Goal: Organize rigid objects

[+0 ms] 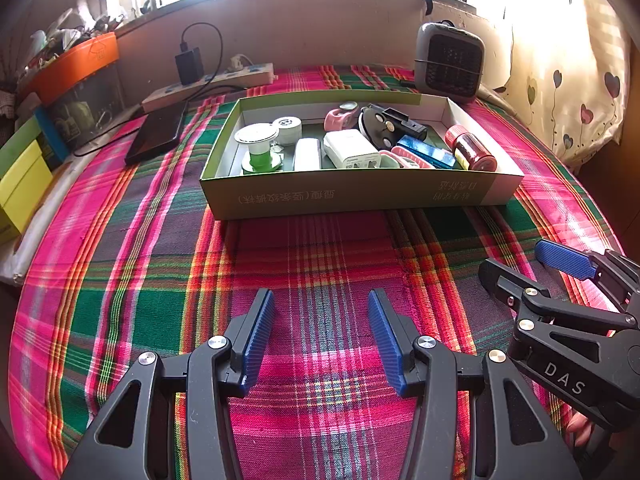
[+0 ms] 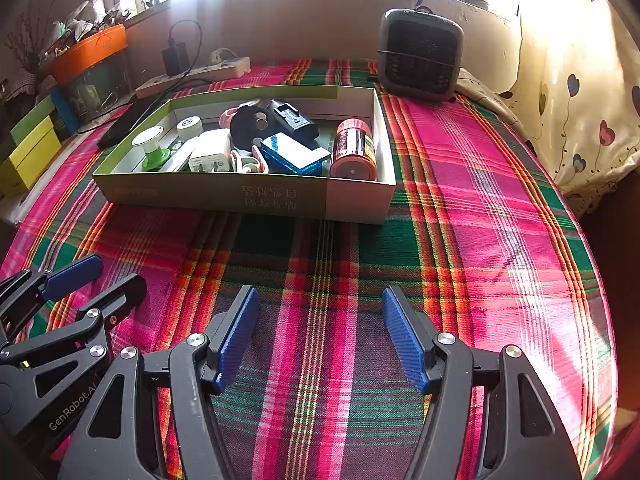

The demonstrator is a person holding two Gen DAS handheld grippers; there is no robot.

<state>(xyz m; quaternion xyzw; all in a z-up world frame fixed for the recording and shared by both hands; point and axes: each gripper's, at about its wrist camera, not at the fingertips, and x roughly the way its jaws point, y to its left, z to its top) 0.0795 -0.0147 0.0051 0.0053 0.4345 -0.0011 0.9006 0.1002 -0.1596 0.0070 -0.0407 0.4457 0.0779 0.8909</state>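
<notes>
A shallow green cardboard box (image 1: 352, 196) (image 2: 240, 196) sits on the plaid cloth and holds several small items: a green-and-white spool (image 1: 258, 146) (image 2: 152, 148), a white charger (image 1: 352, 150) (image 2: 210, 152), a blue case (image 1: 428, 152) (image 2: 292, 154), a red-capped jar (image 1: 472, 148) (image 2: 354, 150), a pink piece (image 1: 338, 118) and black parts (image 1: 384, 124) (image 2: 272, 120). My left gripper (image 1: 320, 300) (image 2: 116, 276) hovers open over bare cloth, well short of the box. My right gripper (image 2: 320, 294) (image 1: 516, 258) is open beside it, with nothing between its fingers.
A small grey heater (image 1: 450, 62) (image 2: 420, 54) stands behind the box at the right. A power strip (image 1: 212, 82) with a black adapter, a dark phone (image 1: 156, 132) and stacked boxes (image 1: 24, 176) lie at the left. A patterned cushion (image 2: 580, 120) borders the right side.
</notes>
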